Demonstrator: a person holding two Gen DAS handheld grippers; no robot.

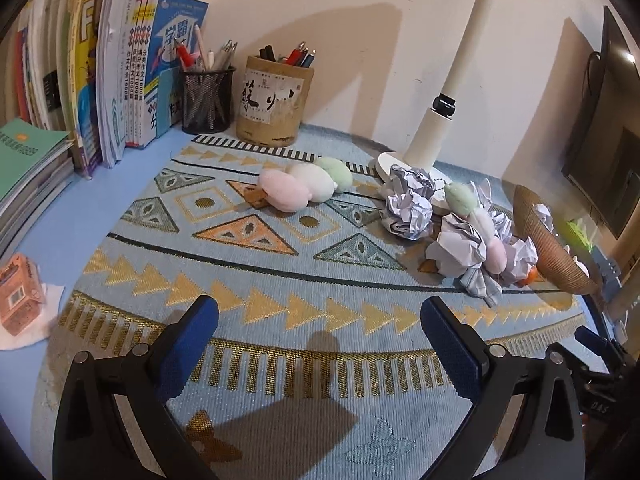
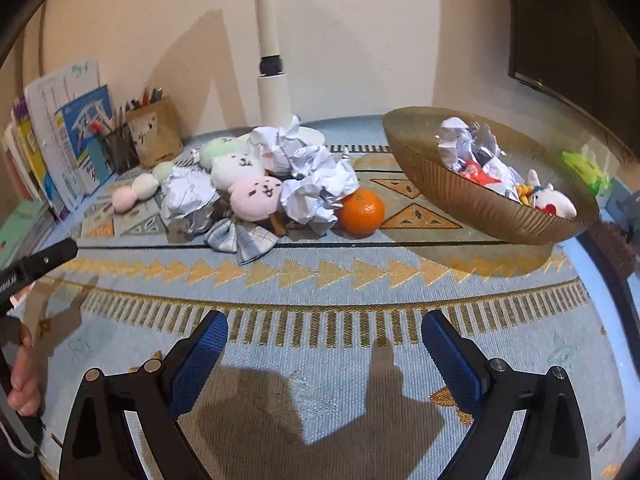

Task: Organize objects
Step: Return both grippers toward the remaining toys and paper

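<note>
Both grippers are open and empty above the patterned mat. Ahead of my right gripper [image 2: 324, 332] lie an orange [image 2: 361, 211], several crumpled paper balls [image 2: 316, 188], a pink, white and green plush skewer with faces [image 2: 240, 178] and a checked bow [image 2: 244, 240]. A brown ribbed bowl [image 2: 472, 196] at the right holds crumpled paper and a small plush toy [image 2: 550, 202]. Ahead of my left gripper [image 1: 320, 316] lies a second plush skewer [image 1: 304, 184]; the paper balls [image 1: 408, 208] and the bowl [image 1: 548, 244] are to its right.
A white lamp post [image 1: 448, 112] stands on its base at the back. A mesh pen cup [image 1: 206, 96] and a brown pen holder [image 1: 272, 104] stand by the wall. Books [image 1: 92, 72] line the left. An orange carton [image 1: 20, 292] lies on tissue at the left.
</note>
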